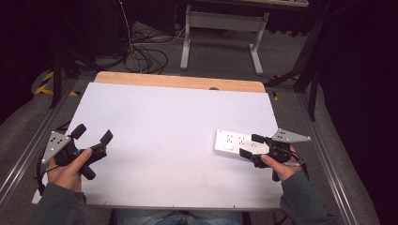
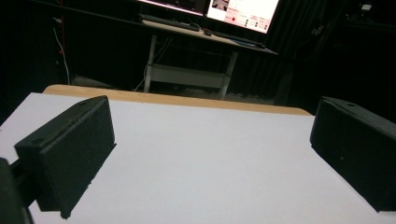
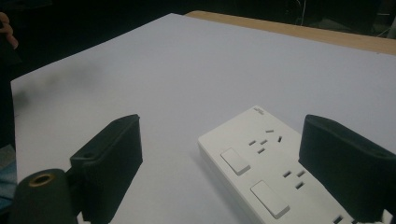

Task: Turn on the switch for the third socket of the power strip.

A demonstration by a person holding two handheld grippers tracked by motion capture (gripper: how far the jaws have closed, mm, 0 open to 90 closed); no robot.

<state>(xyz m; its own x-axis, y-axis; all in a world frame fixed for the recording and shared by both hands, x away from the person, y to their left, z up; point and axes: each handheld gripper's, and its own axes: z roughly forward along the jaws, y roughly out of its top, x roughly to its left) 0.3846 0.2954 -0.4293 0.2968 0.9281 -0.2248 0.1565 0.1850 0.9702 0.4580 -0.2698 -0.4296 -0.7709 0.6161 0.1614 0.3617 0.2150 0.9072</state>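
Observation:
A white power strip (image 1: 233,142) with sockets and rocker switches lies flat at the right of the white table (image 1: 164,122). My right gripper (image 1: 251,146) is open at the strip's right end, one jaw on each side of it. In the right gripper view the power strip (image 3: 261,177) runs between the jaws of the right gripper (image 3: 229,163), and I cannot tell whether they touch it. My left gripper (image 1: 93,134) is held at the table's left side, open wide. In its own view the left gripper (image 2: 210,154) has nothing but bare white table (image 2: 205,140) between its jaws.
The table's wooden far edge (image 1: 178,81) runs along the back. Behind it stand a desk with white legs (image 1: 220,28) and floor cables (image 1: 145,56). Metal rails (image 1: 28,145) flank the table. Lit monitors (image 2: 243,9) sit on the far desk.

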